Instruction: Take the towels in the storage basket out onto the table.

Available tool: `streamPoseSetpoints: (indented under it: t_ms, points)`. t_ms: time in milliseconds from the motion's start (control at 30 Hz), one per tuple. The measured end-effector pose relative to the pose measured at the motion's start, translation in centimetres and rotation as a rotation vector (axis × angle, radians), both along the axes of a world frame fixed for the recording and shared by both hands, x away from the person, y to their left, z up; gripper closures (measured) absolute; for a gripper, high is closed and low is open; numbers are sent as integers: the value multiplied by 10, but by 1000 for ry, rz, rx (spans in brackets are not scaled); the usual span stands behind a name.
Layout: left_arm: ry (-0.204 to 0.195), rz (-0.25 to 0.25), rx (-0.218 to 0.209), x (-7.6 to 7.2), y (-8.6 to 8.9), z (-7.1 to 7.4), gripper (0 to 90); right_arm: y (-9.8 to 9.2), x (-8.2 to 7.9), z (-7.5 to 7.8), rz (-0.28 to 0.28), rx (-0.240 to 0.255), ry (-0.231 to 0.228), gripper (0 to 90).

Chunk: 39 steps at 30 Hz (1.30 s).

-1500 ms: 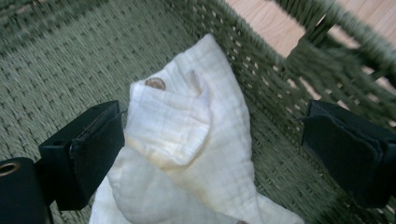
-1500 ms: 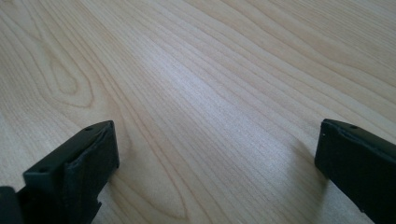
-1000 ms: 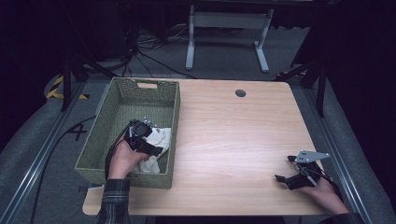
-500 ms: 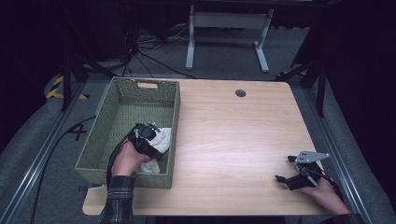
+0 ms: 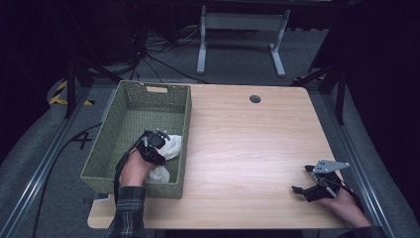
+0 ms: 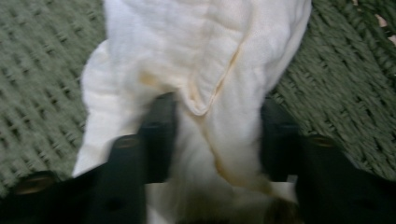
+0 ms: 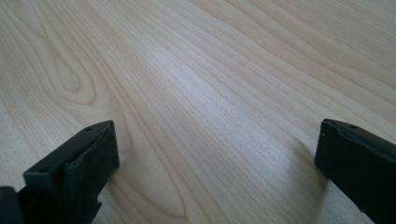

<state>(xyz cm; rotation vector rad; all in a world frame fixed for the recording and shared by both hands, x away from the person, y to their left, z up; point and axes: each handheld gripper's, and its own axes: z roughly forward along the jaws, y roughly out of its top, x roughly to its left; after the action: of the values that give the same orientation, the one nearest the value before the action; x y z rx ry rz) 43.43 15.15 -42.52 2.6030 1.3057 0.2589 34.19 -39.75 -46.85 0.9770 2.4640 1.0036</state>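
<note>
Left gripper view: the left gripper (image 6: 217, 135), jaws just closing, pinches the white cloth (image 6: 196, 60), hiding the basket (image 6: 42, 93) floor; the right gripper (image 7: 217, 154) gapes.

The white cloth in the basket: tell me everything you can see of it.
The white cloth is soft, crinkled fabric with a hemmed edge and faint yellowish staining along its folds. It lies bunched at the near right of the green woven basket, against its right wall. The left gripper has just been closing on it: a bundle of cloth sits between the black fingers, which press its sides. More cloth spills beneath the hand.
</note>
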Motion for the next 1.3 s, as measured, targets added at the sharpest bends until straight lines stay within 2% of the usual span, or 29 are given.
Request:
streamPoseSetpoints:
  t_ms: [33,67,100,167,300,467,533,567,600,667,700,733,833,933,1200,1300]
  points:
    - [1,12,-6,0,2,1,688,0,0,0,0,0,0,0]
    - [14,40,-33,0,2,2,715,0,0,0,0,0,0,0]
    - [19,49,-42,0,4,3,739,0,0,0,3,0,-1,0]
    - [21,73,-89,0,6,6,765,0,1,0,4,0,-1,0]
    - [-42,93,-178,-1,14,16,776,0,1,0,10,0,-5,0]
    - [-108,94,-281,-6,21,28,777,0,2,0,12,0,-5,0]
    - [-120,86,-293,-6,23,30,776,0,2,0,13,0,-5,0]
    - [-153,86,-330,-8,26,35,776,0,2,0,13,0,-5,0]
    - [-153,86,-330,-8,26,35,776,0,2,0,13,0,-5,0]
    - [-181,87,-373,-11,30,43,776,-1,2,0,15,-1,-3,0]
    - [-218,75,-409,-13,34,48,777,-1,2,0,19,-1,-3,0]
    - [-218,75,-409,-13,34,48,777,-1,2,0,19,-1,-3,0]
    - [-254,79,-464,-16,39,56,777,-1,2,0,22,-2,-4,0]
    - [-285,58,-502,-18,42,61,778,-1,2,0,24,-2,-5,0]
    - [-366,33,-514,-23,43,78,783,-1,3,0,28,-2,-7,0]
    - [-394,30,-539,-25,43,85,787,-1,3,0,26,-2,-3,0]
